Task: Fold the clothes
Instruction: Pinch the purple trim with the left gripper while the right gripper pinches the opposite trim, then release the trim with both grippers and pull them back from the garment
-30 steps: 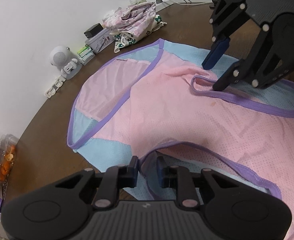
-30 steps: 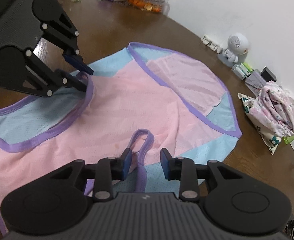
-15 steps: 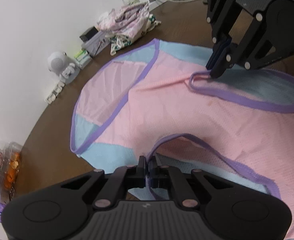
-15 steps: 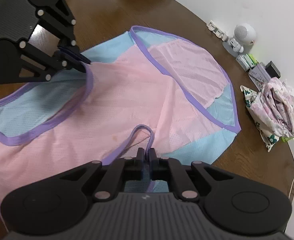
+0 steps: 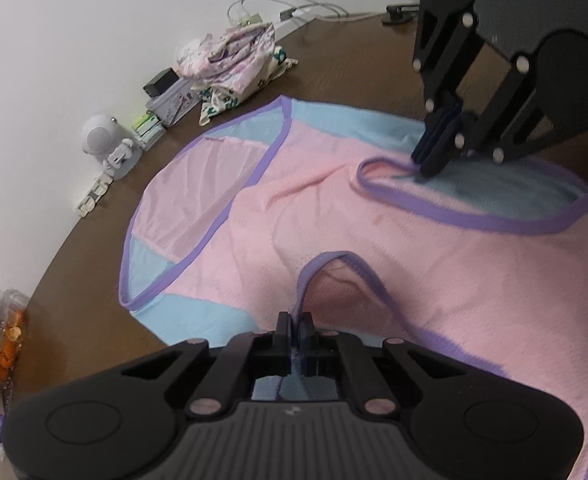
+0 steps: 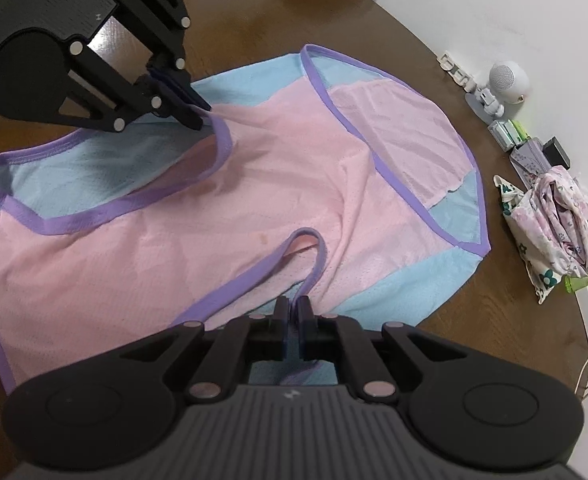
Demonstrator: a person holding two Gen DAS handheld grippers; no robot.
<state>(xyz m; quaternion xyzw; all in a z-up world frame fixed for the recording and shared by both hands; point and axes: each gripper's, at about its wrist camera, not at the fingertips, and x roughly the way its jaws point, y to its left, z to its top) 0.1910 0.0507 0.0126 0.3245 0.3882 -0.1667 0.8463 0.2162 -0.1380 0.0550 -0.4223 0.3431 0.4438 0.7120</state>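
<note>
A pink and light-blue mesh top (image 5: pixel 333 220) with purple trim lies spread on the brown table (image 5: pixel 86 280). In the left wrist view my left gripper (image 5: pixel 295 320) is shut on the purple trim of the near opening. My right gripper (image 5: pixel 429 166) pinches the trim of the far opening. In the right wrist view the top (image 6: pixel 294 168) fills the middle. There my right gripper (image 6: pixel 293 308) is shut on the purple trim loop, and my left gripper (image 6: pixel 200 120) grips the trim at the upper left. The fabric bunches a little at both grips.
A pile of folded floral clothes (image 5: pixel 234 60) lies by the wall beyond the top. Next to it stand small boxes and a white robot figurine (image 5: pixel 102 142). Cables (image 5: pixel 294 8) trail at the table's far edge. A clear box of orange snacks (image 5: pixel 2 332) sits far left.
Both grippers went from open around the purple trim to shut on it. The fabric near each grip has since puckered and the trim loops have drawn up slightly.
</note>
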